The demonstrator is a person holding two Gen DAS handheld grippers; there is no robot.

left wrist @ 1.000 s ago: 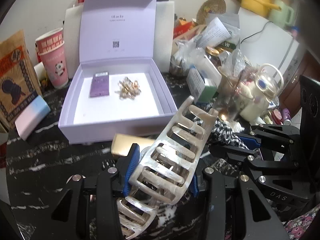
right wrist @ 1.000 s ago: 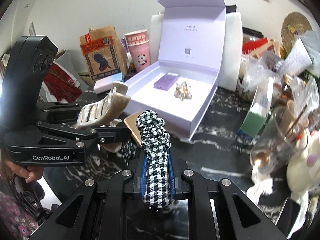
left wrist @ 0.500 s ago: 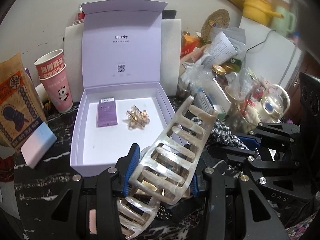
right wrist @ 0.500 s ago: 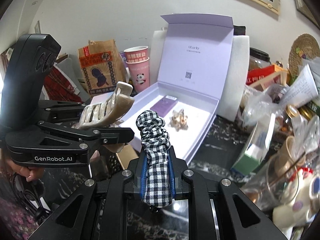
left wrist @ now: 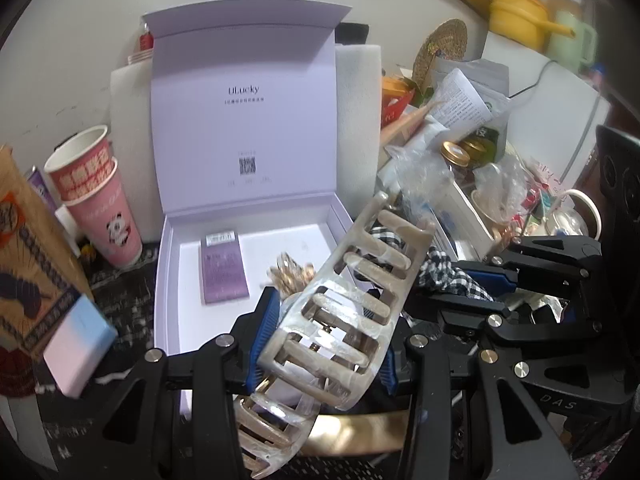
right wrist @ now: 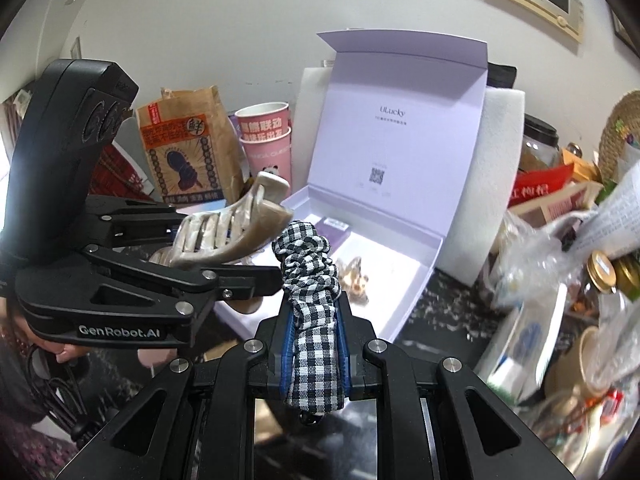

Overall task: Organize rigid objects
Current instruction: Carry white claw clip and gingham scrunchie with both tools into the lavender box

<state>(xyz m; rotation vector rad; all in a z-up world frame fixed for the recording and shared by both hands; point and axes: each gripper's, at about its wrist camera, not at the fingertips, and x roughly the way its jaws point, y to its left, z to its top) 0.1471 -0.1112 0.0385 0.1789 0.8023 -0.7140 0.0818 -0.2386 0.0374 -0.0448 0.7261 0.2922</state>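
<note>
My left gripper is shut on a large pearly beige claw hair clip, held just over the front edge of the open lilac gift box. The clip and left gripper also show at the left of the right wrist view. My right gripper is shut on a black-and-white checked hair scrunchie, raised before the same box. Inside the box lie a small purple card and a gold hair clip; the gold clip sits just behind the scrunchie.
Stacked pink paper cups, a brown paper bag and a pale blue-pink block stand left of the box. Jars, plastic bags and packets crowd the right. A gold bar-shaped object lies under my left gripper on the dark marble table.
Both grippers have moved forward and slightly up toward the lilac box, carrying the claw clip and the scrunchie; the box now looks larger and closer.
</note>
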